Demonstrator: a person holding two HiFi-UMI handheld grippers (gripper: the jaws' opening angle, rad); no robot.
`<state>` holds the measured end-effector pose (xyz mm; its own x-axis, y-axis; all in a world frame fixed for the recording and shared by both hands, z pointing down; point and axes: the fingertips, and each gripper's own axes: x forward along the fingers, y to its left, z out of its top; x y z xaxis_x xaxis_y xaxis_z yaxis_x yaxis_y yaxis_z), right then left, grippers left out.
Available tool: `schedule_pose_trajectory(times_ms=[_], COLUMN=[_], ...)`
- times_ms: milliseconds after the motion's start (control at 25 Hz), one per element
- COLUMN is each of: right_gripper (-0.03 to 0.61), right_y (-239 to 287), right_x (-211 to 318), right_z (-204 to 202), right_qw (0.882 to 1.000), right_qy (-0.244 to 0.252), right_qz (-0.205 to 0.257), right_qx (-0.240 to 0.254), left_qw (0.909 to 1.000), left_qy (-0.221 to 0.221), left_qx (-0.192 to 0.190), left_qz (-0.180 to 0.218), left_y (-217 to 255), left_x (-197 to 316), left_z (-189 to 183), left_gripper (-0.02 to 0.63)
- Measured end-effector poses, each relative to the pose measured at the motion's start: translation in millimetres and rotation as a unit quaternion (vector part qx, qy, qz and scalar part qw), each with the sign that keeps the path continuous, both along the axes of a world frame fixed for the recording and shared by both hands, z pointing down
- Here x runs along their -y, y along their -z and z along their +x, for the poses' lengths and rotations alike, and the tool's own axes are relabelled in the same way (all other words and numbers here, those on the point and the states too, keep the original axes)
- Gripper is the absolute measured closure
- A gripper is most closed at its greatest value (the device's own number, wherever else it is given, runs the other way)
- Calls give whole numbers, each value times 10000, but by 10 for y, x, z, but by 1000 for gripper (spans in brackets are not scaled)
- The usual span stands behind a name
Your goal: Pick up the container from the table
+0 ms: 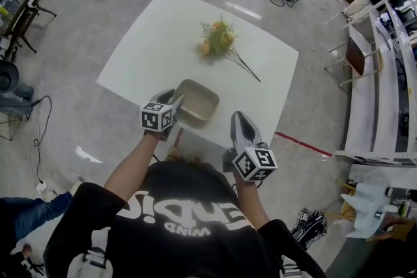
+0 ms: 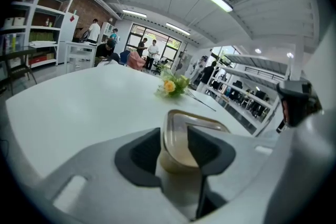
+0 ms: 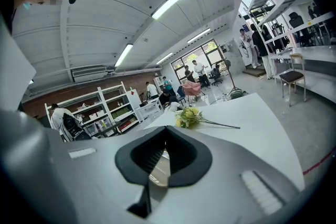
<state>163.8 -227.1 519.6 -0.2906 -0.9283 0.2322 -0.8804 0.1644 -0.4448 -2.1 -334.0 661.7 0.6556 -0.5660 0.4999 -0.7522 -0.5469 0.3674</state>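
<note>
One container [image 1: 199,101] [image 2: 177,145], one spray of flowers [image 1: 218,38] [image 2: 170,85] [image 3: 190,115], two grippers. The container is a shallow tan tray, smooth-walled with rounded corners and a raised rim. It sits flat, mouth up, on the white worktop [image 1: 163,42] [image 2: 79,102] [image 3: 252,113]. It looks close to square from above, so its long axis is hard to tell.

The left gripper [image 1: 176,99] [image 2: 176,134] has its fingers clamped on the tray's near corner – one pad outside the wall, one inside – and the rest of the tray stretches away ahead of them. The flowers, yellow heads on thin dark stems, lie well beyond both pairs of fingers. The right gripper [image 1: 240,117] [image 3: 165,136] is just right of the tray, its fingers pressed together and empty.
</note>
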Motion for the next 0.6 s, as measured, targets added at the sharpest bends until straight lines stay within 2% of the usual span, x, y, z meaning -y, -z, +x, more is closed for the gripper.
schedule_pose_trajectory(times_ms=[600], right_gripper=[577], right_y=[0], right_x=[-1], right_z=[-26], right_qw=[10000], right_qy=[41], right_qz=[20], right_qx=[-4], left_qw=[9981], left_qy=[362], left_qx=[-448], left_qz=[219], left_y=[356], left_x=[113], left_z=[-78], left_gripper=[531])
